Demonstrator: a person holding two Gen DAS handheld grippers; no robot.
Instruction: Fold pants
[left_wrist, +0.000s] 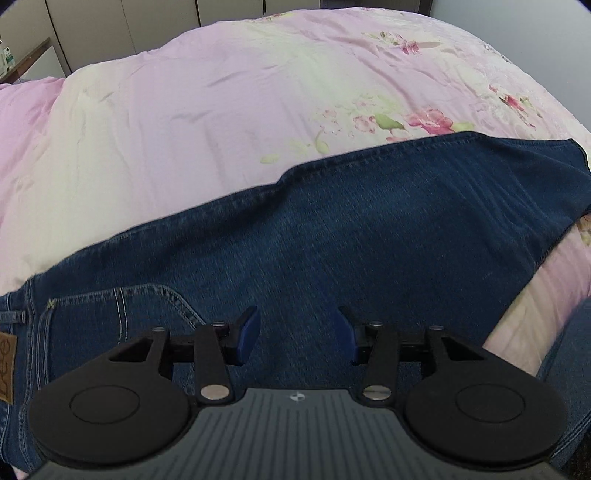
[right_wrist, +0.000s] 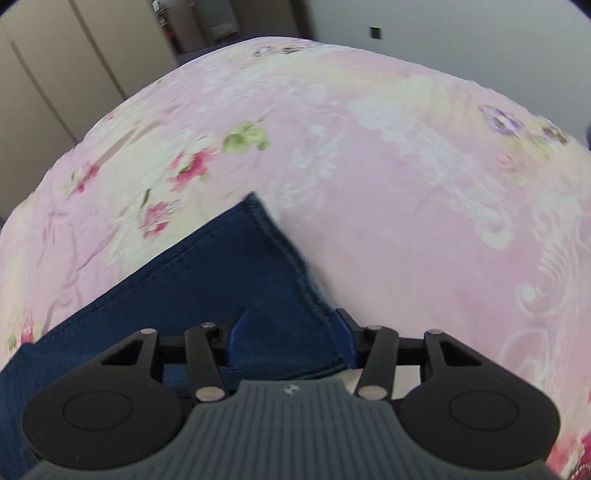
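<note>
Both claws released. Dark blue denim pants (left_wrist: 369, 229) flat under left claw (left_wrist: 297, 334); hem corner under right claw (right_wrist: 286, 338), ungripped.

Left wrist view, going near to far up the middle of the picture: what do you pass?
Left gripper, open → jeans lying flat → floral pink quilt → pale wall panels at the back.

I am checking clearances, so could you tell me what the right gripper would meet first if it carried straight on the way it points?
Most likely the jeans: the right gripper points down at the hemmed leg end, though depth is unclear.
</note>
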